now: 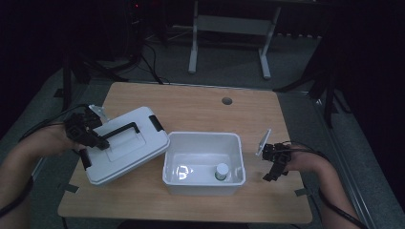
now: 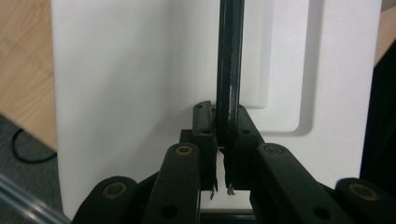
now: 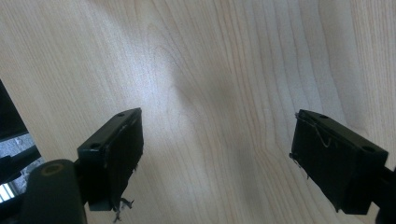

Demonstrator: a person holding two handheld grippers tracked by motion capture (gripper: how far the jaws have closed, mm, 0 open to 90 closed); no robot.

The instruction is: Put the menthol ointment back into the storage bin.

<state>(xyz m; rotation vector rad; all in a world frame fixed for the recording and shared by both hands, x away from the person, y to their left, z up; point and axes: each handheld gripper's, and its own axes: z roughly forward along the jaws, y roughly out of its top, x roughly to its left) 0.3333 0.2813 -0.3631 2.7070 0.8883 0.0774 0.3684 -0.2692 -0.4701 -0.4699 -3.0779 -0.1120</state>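
White plastic lid (image 1: pixel 125 145) hanging tilted by its black handle (image 1: pixel 120 131), near edge resting on the table (image 1: pixel 200 107), far edge leaning toward the rim of the open white box (image 1: pixel 204 162) just to its right. Left gripper (image 1: pixel 99 141) pinching the handle bar (image 2: pixel 229 70) tight between closed jaws; lid surface (image 2: pixel 130 93) showing pale behind them.

Risks, judged from this pose:
- Gripping one thin bar near its end, so lid likely swinging or twisting about the pinch.
- Slipping out possible if the bar rolls between the pads.
- Catching on the box rim or nudging the box sideways if carried across too low.
- Knocking the small white-capped bottle (image 1: pixel 221 171) standing inside the box if lowered askew.

Right gripper (image 1: pixel 276 164) hovering off the box's right side, jaws wide apart over bare wood (image 3: pixel 210 70), holding nothing, giving no support to the box.

Hard to read: dim lighting throughout; lid latches (image 1: pixel 156 123) barely resolving; lid underside hidden; bottle label not legible; pad contact on the bar partly masked by the jaw links.
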